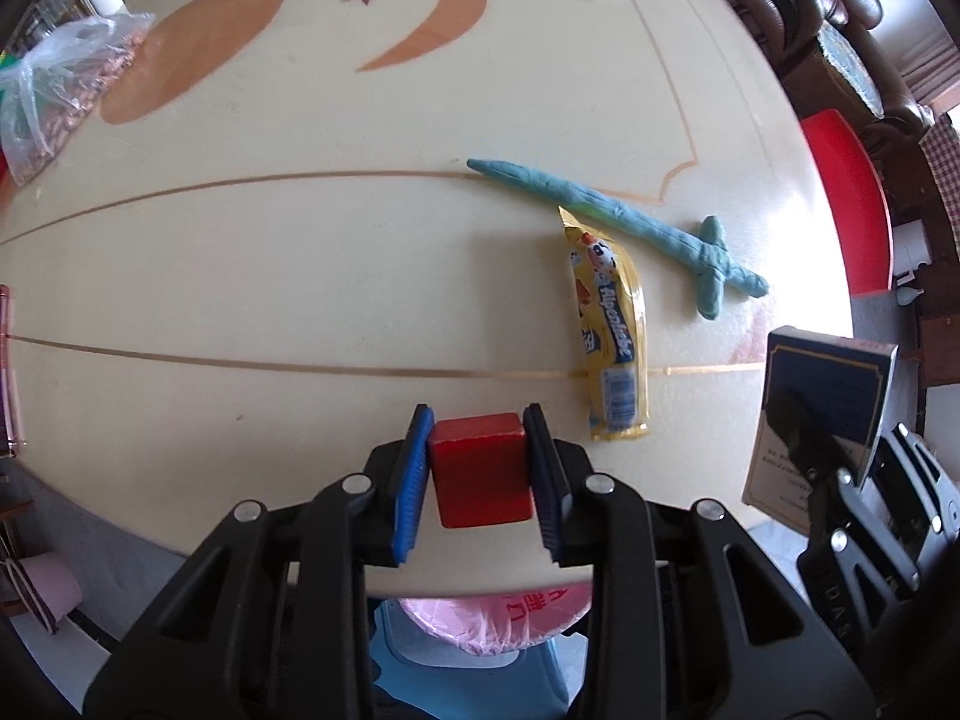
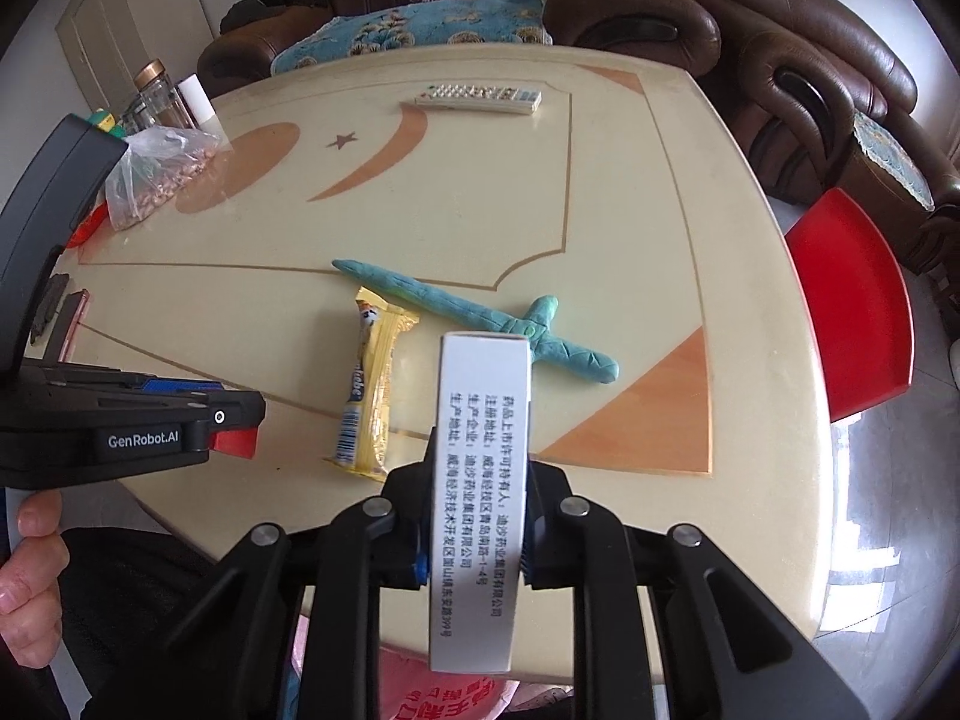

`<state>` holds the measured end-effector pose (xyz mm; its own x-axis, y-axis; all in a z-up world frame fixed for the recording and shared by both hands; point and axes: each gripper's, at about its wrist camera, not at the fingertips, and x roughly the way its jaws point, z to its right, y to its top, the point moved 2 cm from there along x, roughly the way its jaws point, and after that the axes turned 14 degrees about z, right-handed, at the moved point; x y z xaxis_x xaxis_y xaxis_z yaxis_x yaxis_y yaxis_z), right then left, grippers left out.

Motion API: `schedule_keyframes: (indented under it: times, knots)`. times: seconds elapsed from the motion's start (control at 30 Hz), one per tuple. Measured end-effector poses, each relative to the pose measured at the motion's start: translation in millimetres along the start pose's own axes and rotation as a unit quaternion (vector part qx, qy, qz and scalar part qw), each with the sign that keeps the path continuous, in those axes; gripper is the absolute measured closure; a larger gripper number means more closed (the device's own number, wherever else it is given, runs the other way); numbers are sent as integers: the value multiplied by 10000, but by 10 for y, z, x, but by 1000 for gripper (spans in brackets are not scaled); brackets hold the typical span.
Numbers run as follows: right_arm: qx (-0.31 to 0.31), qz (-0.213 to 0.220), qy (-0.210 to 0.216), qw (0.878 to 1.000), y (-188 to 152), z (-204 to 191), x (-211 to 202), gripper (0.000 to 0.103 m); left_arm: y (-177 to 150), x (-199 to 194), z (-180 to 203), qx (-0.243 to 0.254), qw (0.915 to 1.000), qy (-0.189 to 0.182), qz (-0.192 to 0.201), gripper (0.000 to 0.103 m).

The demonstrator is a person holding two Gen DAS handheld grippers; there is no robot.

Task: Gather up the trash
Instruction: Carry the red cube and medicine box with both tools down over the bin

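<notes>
My left gripper (image 1: 477, 468) is shut on a red block (image 1: 480, 468), held just above the table's near edge; it also shows in the right wrist view (image 2: 237, 441). My right gripper (image 2: 480, 516) is shut on a white medicine box (image 2: 480, 498) with printed text, held upright above the near edge; the box also shows in the left wrist view (image 1: 822, 420). A yellow candy wrapper (image 1: 612, 330) (image 2: 375, 396) lies on the cream table between the grippers. A pink bag-lined bin (image 1: 498, 618) (image 2: 444, 690) sits below the table edge.
A teal clay sword (image 1: 630, 222) (image 2: 480, 312) lies beyond the wrapper. A remote (image 2: 480, 97), a plastic bag of nuts (image 2: 159, 180) and jars stand at the far side. A red stool (image 2: 852, 300) and brown sofas (image 2: 780, 60) surround the table (image 2: 690, 240).
</notes>
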<state>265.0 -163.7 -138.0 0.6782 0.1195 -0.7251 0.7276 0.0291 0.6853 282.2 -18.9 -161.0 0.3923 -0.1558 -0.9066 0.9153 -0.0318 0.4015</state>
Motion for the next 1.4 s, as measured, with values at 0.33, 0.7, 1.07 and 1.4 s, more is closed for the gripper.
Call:
schedule_keyframes:
  times: [0.33, 0.7, 1.07, 1.4]
  knots:
    - [-168, 349, 7, 9992, -42, -207, -543, 83, -246, -716, -29, 480, 9951, 85, 866, 72]
    - [-301, 622, 122, 9975, -322, -450, -1133, 83, -667, -1195, 101, 917, 9856, -93, 1420, 72]
    - [-248, 469, 131, 9985, -898, -510, -1356, 83, -1216, -1177, 160, 1147, 9813, -348, 1504, 72]
    - [10, 129, 244, 9996, -1361, -539, -1183, 83, -1642, -818, 159, 1236, 9825, -571, 1274, 72]
